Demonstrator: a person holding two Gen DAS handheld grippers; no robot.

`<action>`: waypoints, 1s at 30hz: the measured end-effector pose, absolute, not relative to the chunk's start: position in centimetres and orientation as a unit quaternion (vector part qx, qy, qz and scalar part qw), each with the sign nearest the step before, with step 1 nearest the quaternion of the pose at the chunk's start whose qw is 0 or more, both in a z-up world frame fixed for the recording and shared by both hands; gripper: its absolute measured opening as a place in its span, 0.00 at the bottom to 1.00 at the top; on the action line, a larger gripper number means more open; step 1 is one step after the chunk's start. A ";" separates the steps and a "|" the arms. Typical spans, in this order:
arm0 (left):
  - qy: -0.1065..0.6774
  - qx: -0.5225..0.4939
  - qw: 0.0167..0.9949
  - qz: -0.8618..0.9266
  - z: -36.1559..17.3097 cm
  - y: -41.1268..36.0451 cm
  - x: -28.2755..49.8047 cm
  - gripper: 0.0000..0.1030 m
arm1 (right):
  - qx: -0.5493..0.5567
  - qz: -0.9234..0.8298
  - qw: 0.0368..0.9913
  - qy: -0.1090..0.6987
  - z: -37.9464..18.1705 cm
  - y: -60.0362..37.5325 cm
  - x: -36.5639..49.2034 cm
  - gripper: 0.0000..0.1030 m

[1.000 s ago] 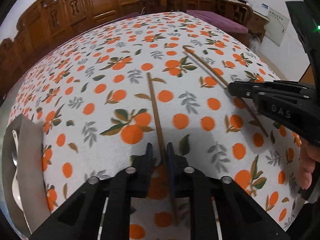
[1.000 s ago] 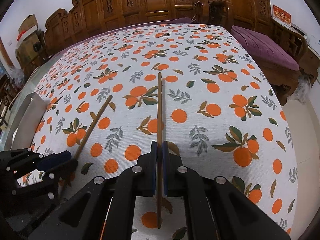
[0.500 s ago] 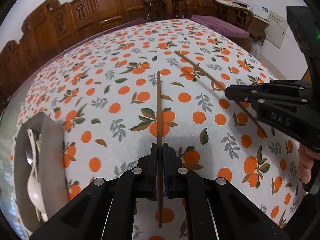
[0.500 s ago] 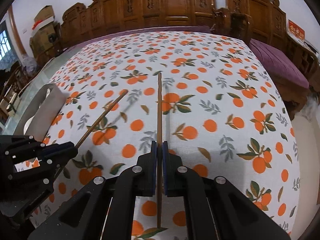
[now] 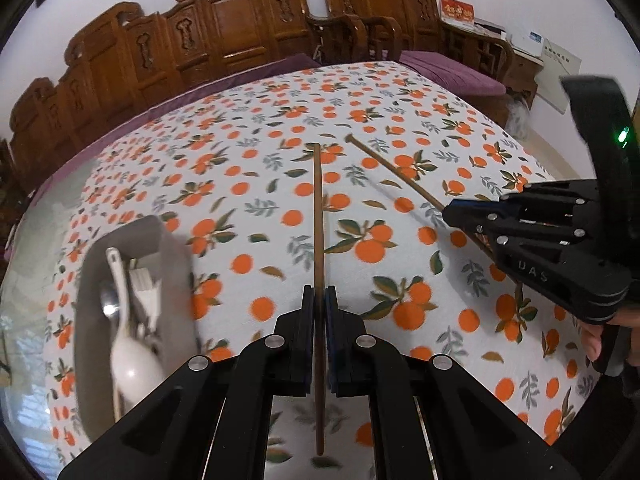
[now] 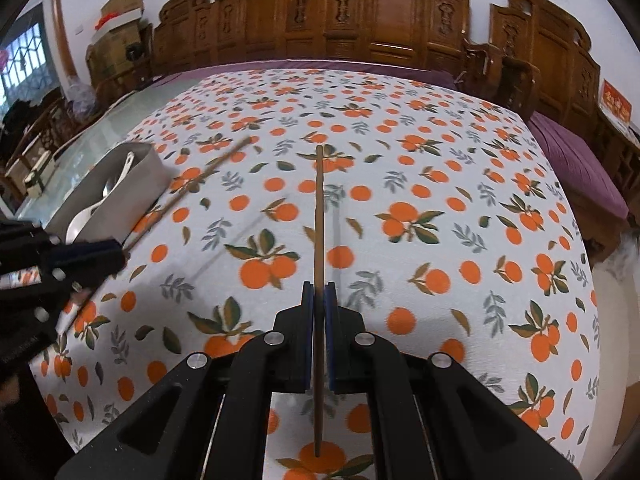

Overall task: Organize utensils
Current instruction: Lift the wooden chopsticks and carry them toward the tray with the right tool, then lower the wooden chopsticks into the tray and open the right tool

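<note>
My left gripper [image 5: 319, 294] is shut on a brown wooden chopstick [image 5: 317, 216] and holds it above the orange-print tablecloth. My right gripper [image 6: 319, 290] is shut on a second chopstick [image 6: 319, 216], also lifted. Each gripper shows in the other's view: the right one [image 5: 452, 212] with its chopstick [image 5: 394, 172] at the right, the left one [image 6: 116, 252] with its chopstick [image 6: 200, 176] at the left. A grey utensil tray [image 5: 172, 248] lies left of the left gripper and holds a white spoon [image 5: 132, 368] and a metal spoon [image 5: 109, 304]. The tray also shows in the right wrist view [image 6: 144, 188].
The table [image 6: 440, 184] is covered in a white cloth with oranges and leaves. Carved wooden chairs [image 6: 360, 16] stand along the far side. A purple-cushioned bench [image 6: 576, 168] sits beyond the right edge. Glass tabletop shows at the left edge [image 6: 92, 136].
Both grippers have lifted their chopsticks off the cloth and risen. The left gripper, open around its chopstick a second ago, has shut on it. The tray has come further into view.
</note>
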State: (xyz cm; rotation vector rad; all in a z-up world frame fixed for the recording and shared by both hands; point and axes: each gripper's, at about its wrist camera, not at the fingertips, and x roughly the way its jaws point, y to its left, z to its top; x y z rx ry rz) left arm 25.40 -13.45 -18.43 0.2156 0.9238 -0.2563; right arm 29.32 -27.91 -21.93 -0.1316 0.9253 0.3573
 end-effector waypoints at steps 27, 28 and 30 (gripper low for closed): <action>0.433 0.073 0.898 -0.035 -15.6 -0.7 24.1 0.04 | -0.064 0.232 0.869 0.433 -20.8 -23.2 27.0 0.06; 0.434 0.072 0.897 -0.032 -15.8 -0.4 24.2 0.04 | -0.063 0.235 0.869 0.430 -20.5 -23.0 26.9 0.06; 0.438 0.070 0.896 -0.030 -16.2 0.1 24.4 0.04 | -0.063 0.242 0.870 0.425 -20.1 -22.5 26.6 0.06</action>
